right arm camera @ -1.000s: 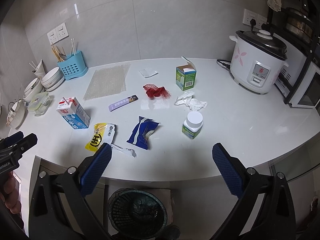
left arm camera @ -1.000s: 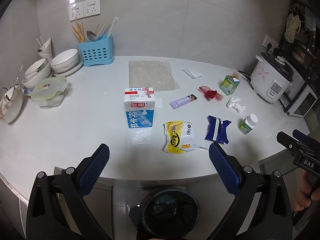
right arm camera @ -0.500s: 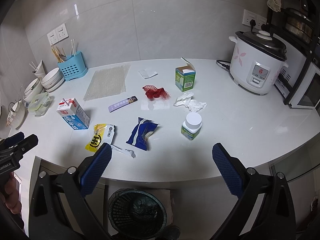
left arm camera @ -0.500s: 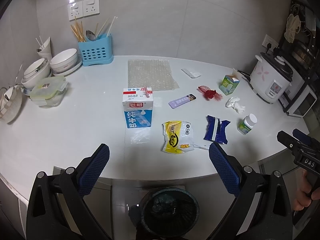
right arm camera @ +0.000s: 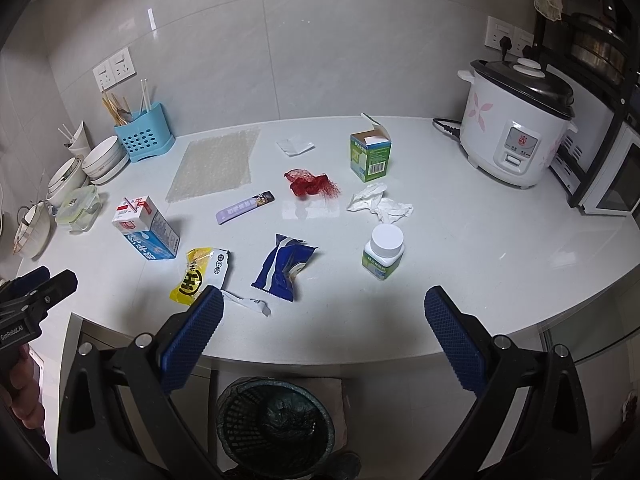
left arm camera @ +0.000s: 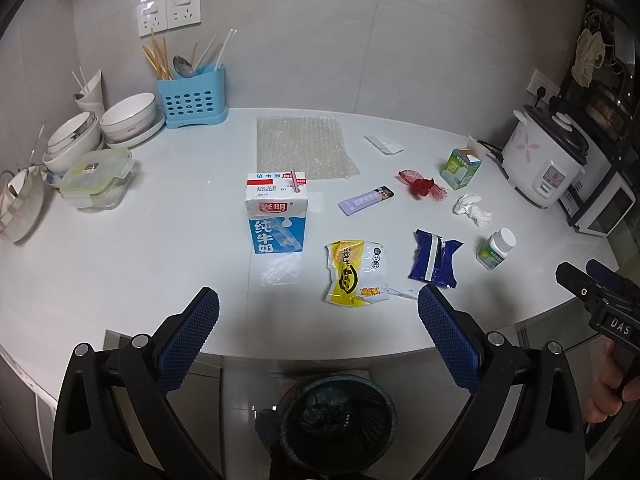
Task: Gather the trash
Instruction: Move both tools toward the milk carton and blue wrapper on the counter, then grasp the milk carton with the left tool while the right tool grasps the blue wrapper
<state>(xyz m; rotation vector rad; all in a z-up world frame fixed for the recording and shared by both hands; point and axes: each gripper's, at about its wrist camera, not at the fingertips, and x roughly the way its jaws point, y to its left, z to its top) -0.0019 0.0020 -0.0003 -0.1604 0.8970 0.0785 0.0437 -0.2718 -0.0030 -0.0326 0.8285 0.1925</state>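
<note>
Trash lies on the white counter: a milk carton, a yellow wrapper, a blue wrapper, a purple sachet, red netting, crumpled tissue, a pill bottle, a green box and bubble wrap. A black bin stands on the floor below the counter edge. My left gripper is open and empty above the front edge. My right gripper is open and empty, near the blue wrapper and bottle.
A rice cooker and microwave stand at the right. Bowls, a lidded container and a blue utensil holder stand at the left back. The bin also shows in the right wrist view.
Both grippers have drifted very slightly; the scene shifts a little in both views. Nothing was picked up or moved on the counter.
</note>
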